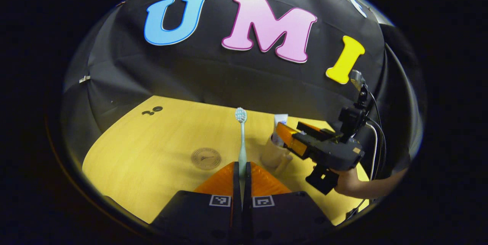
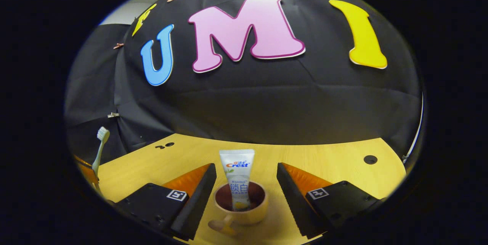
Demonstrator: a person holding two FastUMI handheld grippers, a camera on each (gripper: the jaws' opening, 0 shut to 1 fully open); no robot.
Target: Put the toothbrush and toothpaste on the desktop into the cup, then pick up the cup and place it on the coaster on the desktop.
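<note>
At lower centre of the right gripper view, the toothpaste [image 2: 237, 178] already stood in the cup [image 2: 241, 206] between the released right claw [image 2: 246, 195], while the left claw [image 1: 241, 174] clenched the upright toothbrush [image 1: 241, 138], with the coaster [image 1: 206, 158] on the desk [image 1: 152, 153] still awaiting the cup.

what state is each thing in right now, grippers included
toothbrush: held upright, bristles up, off the desktop
toothpaste: standing in the cup
cup: upright on the desktop, not on the coaster
coaster: flat, bare
left gripper: shut on the toothbrush
right gripper: open, fingers either side of the cup
</note>
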